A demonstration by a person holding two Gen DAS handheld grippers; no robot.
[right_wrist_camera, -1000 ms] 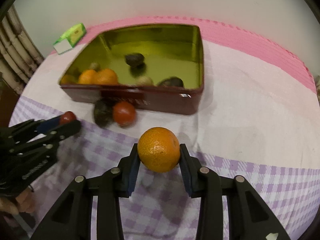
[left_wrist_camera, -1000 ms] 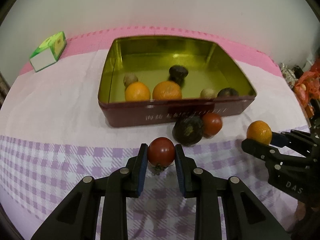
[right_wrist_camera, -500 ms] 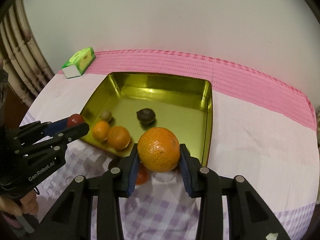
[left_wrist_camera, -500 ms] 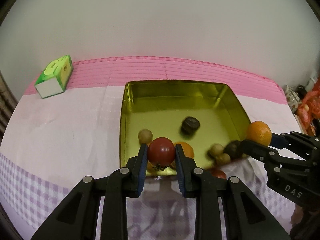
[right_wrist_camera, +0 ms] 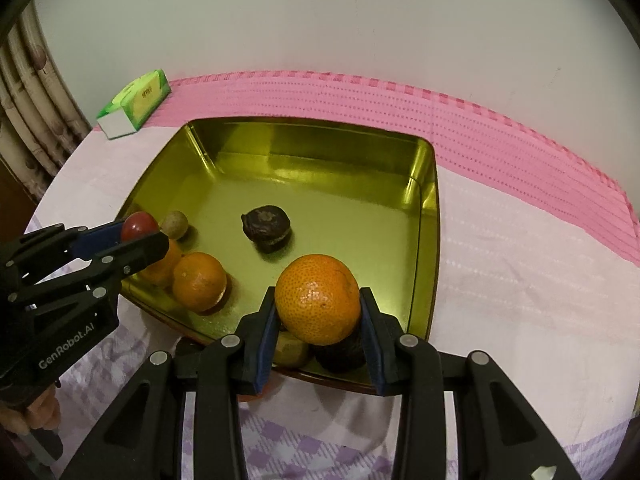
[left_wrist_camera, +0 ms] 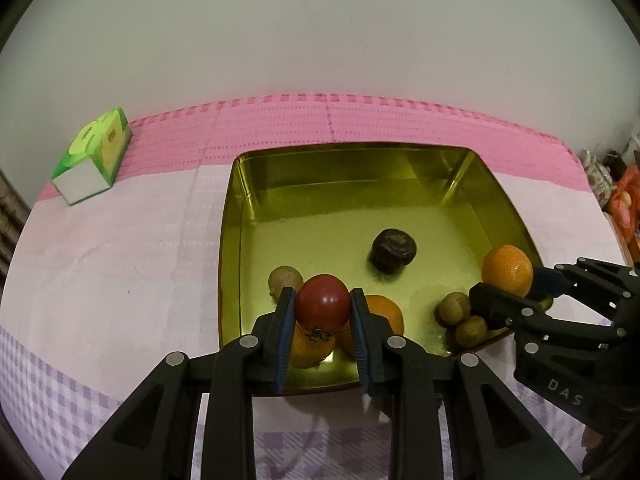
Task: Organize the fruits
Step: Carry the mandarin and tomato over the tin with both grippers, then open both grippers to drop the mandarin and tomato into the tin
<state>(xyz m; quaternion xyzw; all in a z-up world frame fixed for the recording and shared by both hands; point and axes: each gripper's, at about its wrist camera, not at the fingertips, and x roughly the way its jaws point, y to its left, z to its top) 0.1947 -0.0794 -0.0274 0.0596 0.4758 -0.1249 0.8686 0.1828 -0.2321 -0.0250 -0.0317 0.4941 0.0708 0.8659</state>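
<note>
My left gripper (left_wrist_camera: pixel 322 312) is shut on a red tomato (left_wrist_camera: pixel 322 301) and hangs over the near left part of the gold tin tray (left_wrist_camera: pixel 352 184). My right gripper (right_wrist_camera: pixel 318 312) is shut on an orange mandarin (right_wrist_camera: pixel 318 304), held above the tray's near right part (right_wrist_camera: pixel 430 240). Inside the tray lie a dark wrinkled fruit (left_wrist_camera: pixel 393 250), two mandarins (right_wrist_camera: pixel 199 281), and small brown round fruits (left_wrist_camera: pixel 454 309). Each gripper shows in the other's view: the right one (left_wrist_camera: pixel 516 280) with its mandarin, the left one (right_wrist_camera: pixel 138 232) with the tomato.
A green tissue box (left_wrist_camera: pixel 93 156) sits at the table's far left on the pink cloth (left_wrist_camera: pixel 360 120). A white wall stands behind the table. Curtains (right_wrist_camera: pixel 28 100) hang at the left. A dark fruit and a pale one lie under the held mandarin.
Both grippers have carried their fruit forward from the checked cloth in front of the tray to above its inside. The tray now looks larger and is seen from above.
</note>
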